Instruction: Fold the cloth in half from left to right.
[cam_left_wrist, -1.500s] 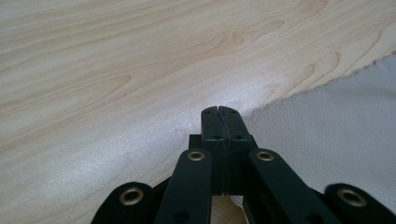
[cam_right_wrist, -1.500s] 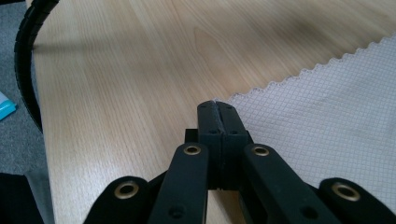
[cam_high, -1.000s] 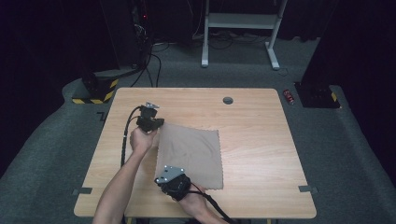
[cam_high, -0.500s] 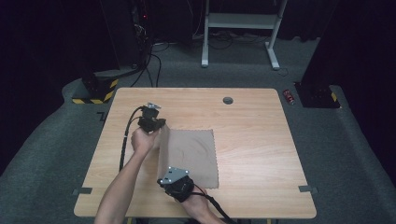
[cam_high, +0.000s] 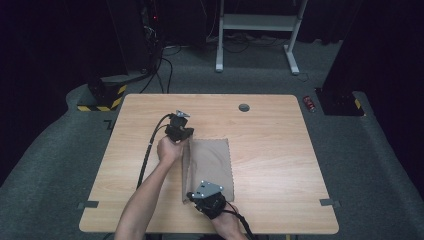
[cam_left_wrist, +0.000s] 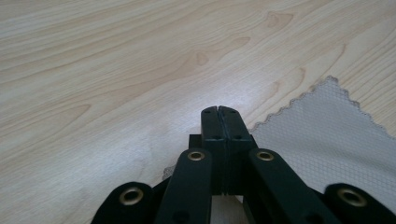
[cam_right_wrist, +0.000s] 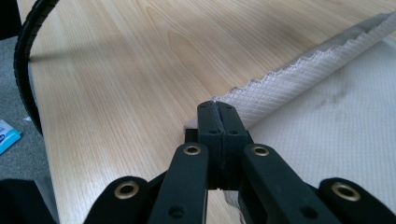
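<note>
A beige cloth (cam_high: 212, 162) with a scalloped edge lies on the wooden table (cam_high: 280, 150); its left edge stands raised off the wood. My left gripper (cam_high: 185, 141) is at the cloth's far left corner, my right gripper (cam_high: 189, 199) at its near left corner. In the left gripper view the jaws (cam_left_wrist: 218, 111) are pressed together, with cloth (cam_left_wrist: 327, 126) running out from under them. The right gripper (cam_right_wrist: 217, 105) is likewise shut, pinching the lifted cloth edge (cam_right_wrist: 299, 74).
A small black round disc (cam_high: 244, 107) sits near the table's far edge. The left gripper's cable (cam_high: 150, 150) trails over the table's left part. A red object (cam_high: 311, 103) lies on the carpet at the right. Table stretches bare to the right of the cloth.
Both hands have moved to the right, carrying the cloth's left edge with them. The cloth looks narrower, its left side lifted and rolling over.
</note>
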